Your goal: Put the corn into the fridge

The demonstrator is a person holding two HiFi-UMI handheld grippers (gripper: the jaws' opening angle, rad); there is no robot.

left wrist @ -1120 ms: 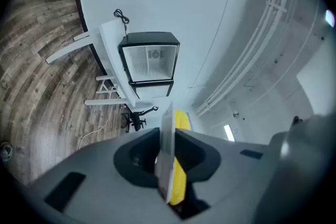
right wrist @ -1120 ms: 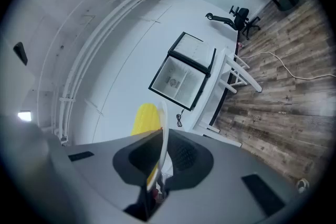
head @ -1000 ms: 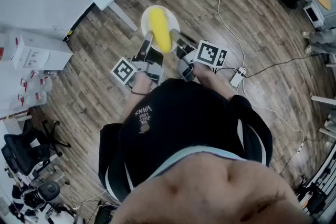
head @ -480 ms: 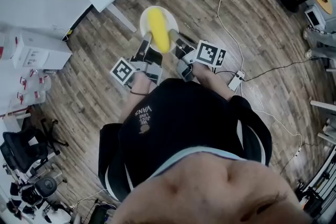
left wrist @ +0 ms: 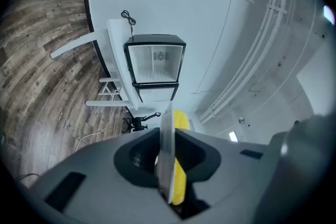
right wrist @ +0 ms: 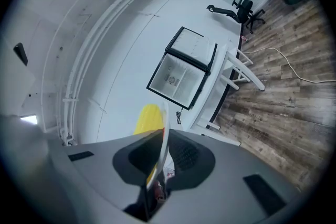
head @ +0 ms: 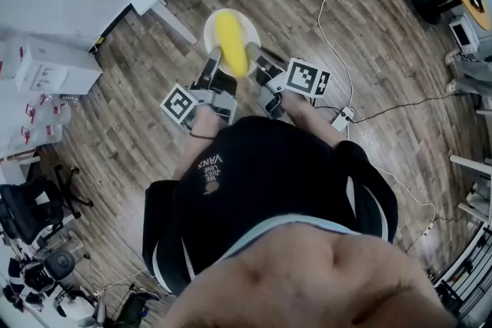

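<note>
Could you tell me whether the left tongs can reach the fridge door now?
Probably not: the left tongs are shut on the plate with the corn, as are the right tongs, and the fridge stands well ahead.

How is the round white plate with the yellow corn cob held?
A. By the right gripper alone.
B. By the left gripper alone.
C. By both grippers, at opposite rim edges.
C: the left gripper and the right gripper each clamp the round white plate by its rim, with the yellow corn cob lying on it.
</note>
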